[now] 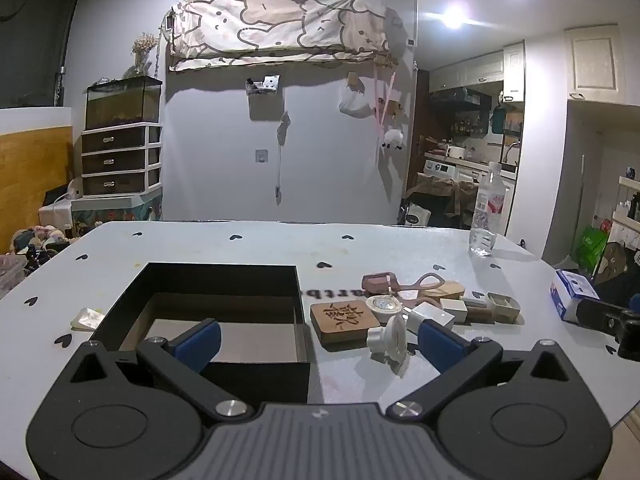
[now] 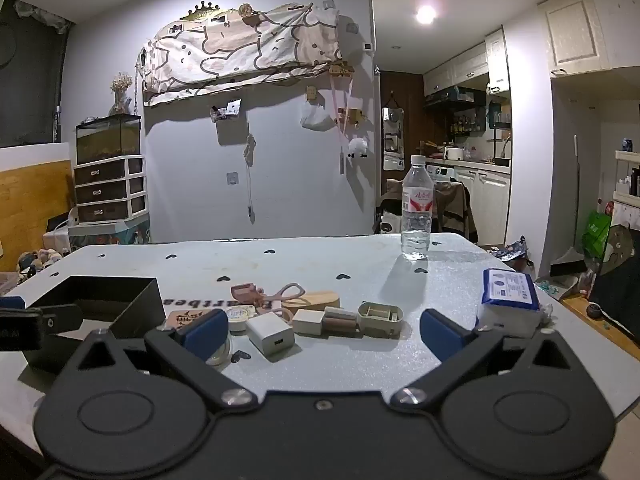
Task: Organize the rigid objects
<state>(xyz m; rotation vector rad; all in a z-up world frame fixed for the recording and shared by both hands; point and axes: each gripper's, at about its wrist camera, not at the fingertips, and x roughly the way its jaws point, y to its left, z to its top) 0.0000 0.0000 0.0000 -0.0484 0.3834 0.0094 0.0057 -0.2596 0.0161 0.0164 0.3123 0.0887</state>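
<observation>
While both grippers gape, a water bottle (image 2: 417, 216) stands behind the clutter.

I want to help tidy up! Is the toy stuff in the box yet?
Nothing is in yet: the black box looks empty. Both the left gripper and the right gripper are open, holding nothing. The wooden tile, white charger and other bits wait on the table.

Two ceiling lamps (image 1: 454, 18) flare with glare above the water bottle (image 2: 417, 210), which casts a shadow toward the camera on the worktop (image 2: 320, 264); dim, bluish, sharp pictures with fisheye-bent dark corners.
</observation>
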